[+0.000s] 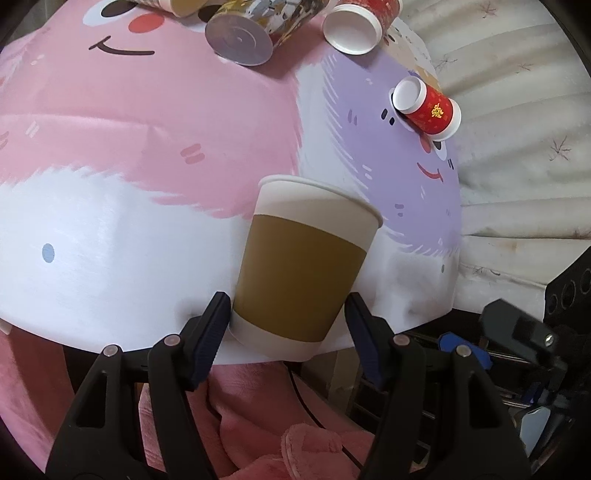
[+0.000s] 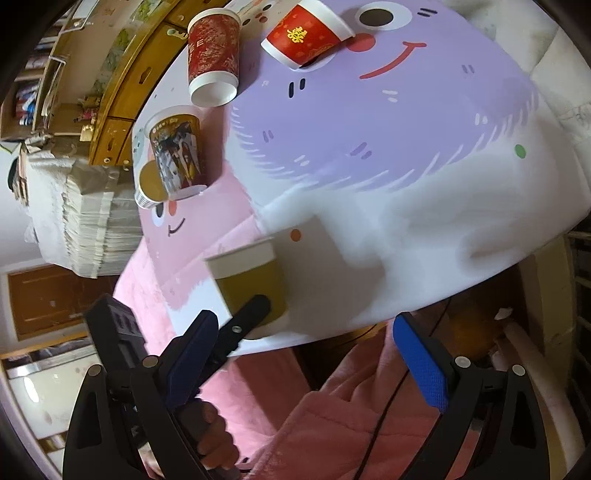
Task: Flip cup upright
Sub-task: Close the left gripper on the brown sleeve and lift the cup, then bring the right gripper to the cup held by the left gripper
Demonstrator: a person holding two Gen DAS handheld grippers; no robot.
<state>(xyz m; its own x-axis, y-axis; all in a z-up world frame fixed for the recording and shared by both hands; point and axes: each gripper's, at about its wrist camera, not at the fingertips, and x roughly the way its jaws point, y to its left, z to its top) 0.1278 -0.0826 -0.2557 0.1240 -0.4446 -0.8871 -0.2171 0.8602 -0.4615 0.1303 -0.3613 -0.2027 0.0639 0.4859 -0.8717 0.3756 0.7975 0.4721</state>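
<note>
Upright now: brown cup between left gripper's fingers

Stands mouth-up at the near edge of the pink-and-purple cartoon table cover [image 1: 147,110], the brown-banded paper cup [image 1: 295,273]. Flanked low on both sides by the left gripper [image 1: 288,332], one finger touching its left wall, the other with a sliver of gap (grip uncertain). Held off to the side over a pink robe [image 2: 332,424], the right gripper [image 2: 306,362], jaws spread wide, holding nothing. Lying on its side farther back, a red cup [image 1: 428,110]; near it, a picture-printed cup [image 1: 251,29].

Soft daylight, slight motion blur, strong fisheye bending.
</note>
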